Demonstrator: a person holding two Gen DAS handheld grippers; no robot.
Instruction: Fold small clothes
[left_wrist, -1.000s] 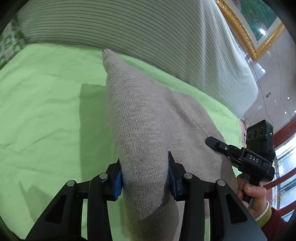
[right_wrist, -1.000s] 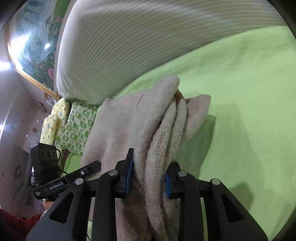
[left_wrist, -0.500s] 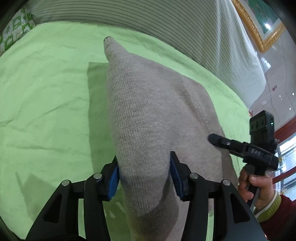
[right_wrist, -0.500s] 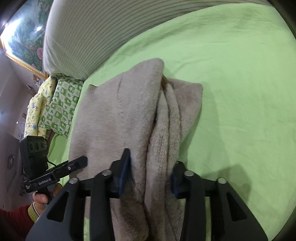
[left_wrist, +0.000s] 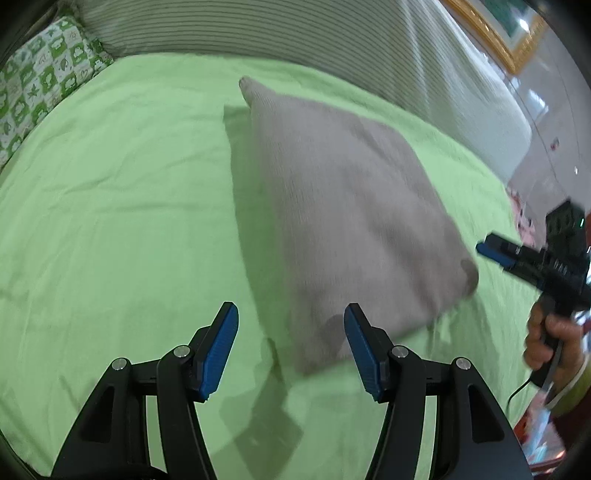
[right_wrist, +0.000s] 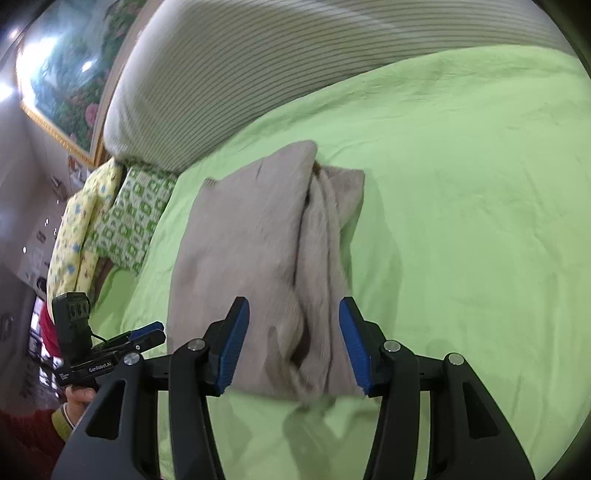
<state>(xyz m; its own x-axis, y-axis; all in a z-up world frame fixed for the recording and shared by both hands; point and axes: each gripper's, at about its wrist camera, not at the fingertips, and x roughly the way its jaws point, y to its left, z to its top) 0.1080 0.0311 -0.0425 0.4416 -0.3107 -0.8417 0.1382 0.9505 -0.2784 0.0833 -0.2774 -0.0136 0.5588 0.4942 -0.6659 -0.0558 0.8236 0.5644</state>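
Observation:
A folded beige knit garment (left_wrist: 343, 206) lies flat on the green bedsheet (left_wrist: 110, 206). My left gripper (left_wrist: 291, 345) hovers just in front of its near corner, jaws opening, pads clear of the cloth. In the right wrist view the same garment (right_wrist: 258, 251) shows its stacked folded edges on the right side. My right gripper (right_wrist: 293, 338) stands over its near edge, jaws opening, the cloth lying between the blue pads without being pressed. Each gripper appears in the other's view: the right one (left_wrist: 498, 253) and the left one (right_wrist: 147, 332), both hand-held.
A striped grey-white bolster (left_wrist: 295, 40) runs along the far side of the bed. A green patterned pillow (right_wrist: 136, 218) and a yellow one (right_wrist: 74, 236) lie at the bed's end. A framed picture (right_wrist: 62, 77) hangs on the wall. A red sleeve (right_wrist: 22, 439) shows at the edge.
Both grippers let go of the beige garment and opened. The garment dropped flat onto the sheet, and both grippers drew back from it.

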